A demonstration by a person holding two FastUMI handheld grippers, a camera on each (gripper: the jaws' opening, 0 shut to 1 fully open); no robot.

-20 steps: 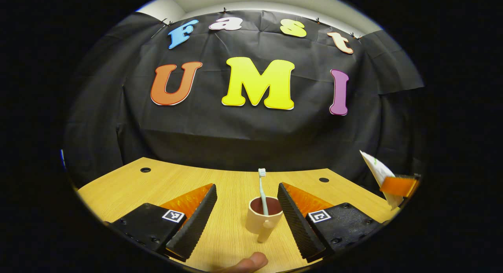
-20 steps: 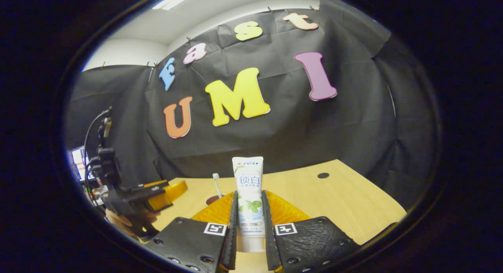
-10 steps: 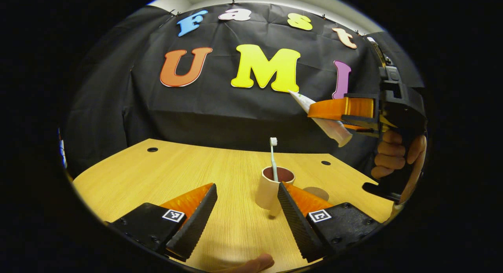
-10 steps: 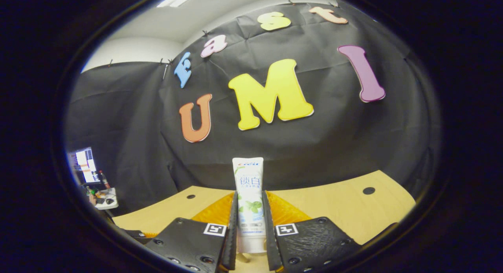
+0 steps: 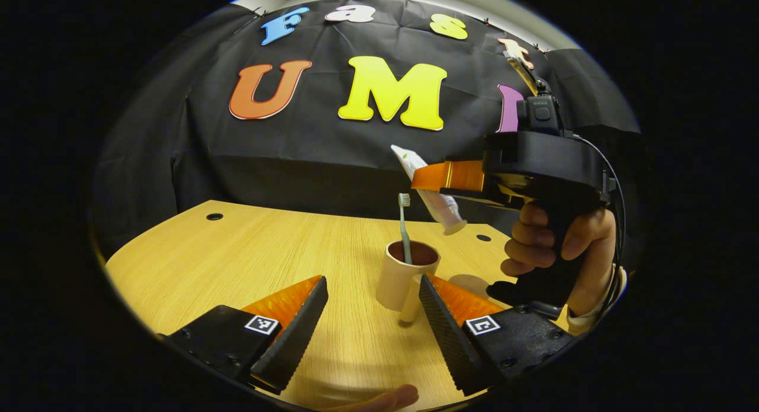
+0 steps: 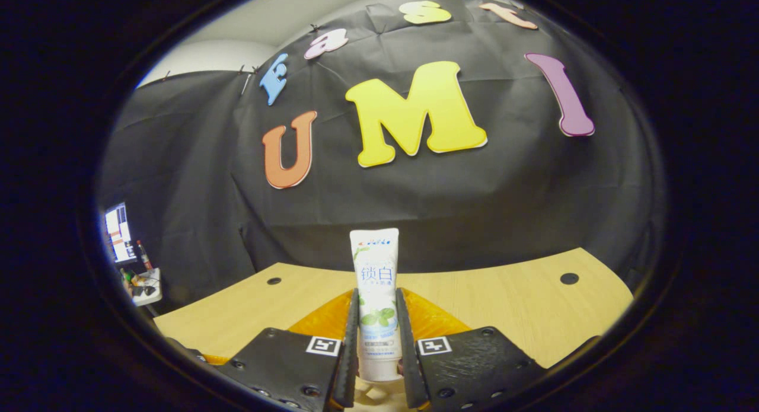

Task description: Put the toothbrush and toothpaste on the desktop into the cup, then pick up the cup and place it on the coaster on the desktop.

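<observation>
The cup (image 5: 405, 278) stands upright on the worktop (image 5: 249, 258), between the fingers of the left gripper (image 5: 372, 332) but farther off, touching neither. It is a beige cylinder with a dark reddish-brown interior and a handle facing the camera. It contains the toothbrush (image 5: 404, 228), which stands nearly upright with its pale slim handle inside the cup and its white bristle head above the rim. The left gripper's jaws are spread and hold nothing; its fingers are black with ribbed inner pads and orange backing. A fingertip (image 5: 385, 397) shows at the bottom edge of the left gripper view. The toothpaste (image 6: 378, 302) is a white flattened tube with green leaf print, pinched at its lower body between the jaws of the right gripper (image 6: 378, 364). In the left gripper view the tube (image 5: 428, 189) hangs tilted, cap end down, above and just right of the cup, not inside it. A hand (image 5: 557, 246) grips the right gripper's black handle. The coaster (image 5: 468, 283) is a flat tan disc lying on the worktop just right of the cup, partly hidden. The worktop is light wood-grain laminate with small dark round holes (image 6: 568, 278).
</observation>
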